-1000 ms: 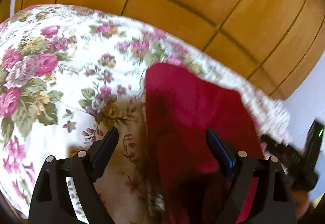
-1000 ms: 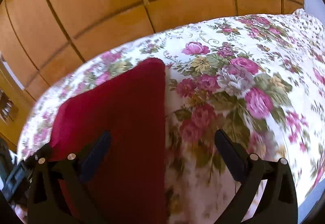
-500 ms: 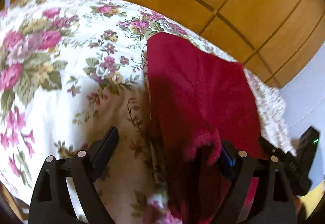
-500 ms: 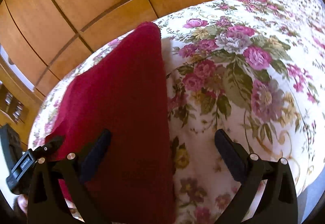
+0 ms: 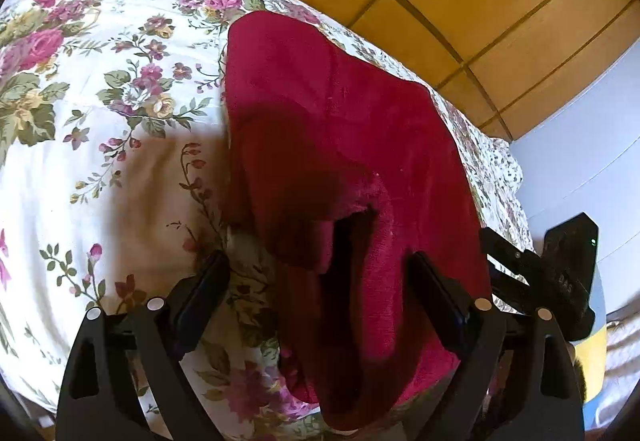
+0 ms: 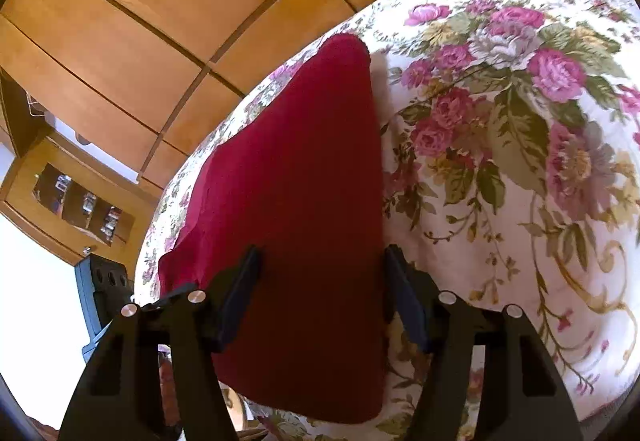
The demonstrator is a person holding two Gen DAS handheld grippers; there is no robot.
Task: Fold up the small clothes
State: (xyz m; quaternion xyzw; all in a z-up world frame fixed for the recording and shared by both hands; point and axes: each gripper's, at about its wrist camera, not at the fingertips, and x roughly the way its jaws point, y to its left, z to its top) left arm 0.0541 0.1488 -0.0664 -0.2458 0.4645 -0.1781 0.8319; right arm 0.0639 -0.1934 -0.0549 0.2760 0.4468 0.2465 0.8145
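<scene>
— Where did the grippers stand, starting nearest?

— The left gripper (image 5: 316,293) was spread wide at the near edge of the bed (image 5: 100,169), one finger over the flowered cover, the other sunk against the rumpled near end of the red garment (image 5: 340,129). Nothing was pinched. The right gripper (image 6: 322,281) had just been closing and stood about half open, straddling the flat near-right strip of the same garment (image 6: 288,181), with cloth between the fingers but no squeeze that I could see.

— And the garment itself?

— It lay lengthwise from the near edge of the bed toward the far edge, beside the wooden wardrobe (image 6: 160,21). The near-left end was bunched into a loose, dark pocket; the far end lay smooth and came to a rounded corner.

— How would you have expected it to handle?

— Soft, light and limp, I judged, a fleecy knit that would sag and drag on the cover rather than slide. It looked thick enough to pinch easily, not fragile.

— Where to take hold?

— At the two near corners, I thought, gathering all layers on the left, where the bunching could let one slip free.
</scene>
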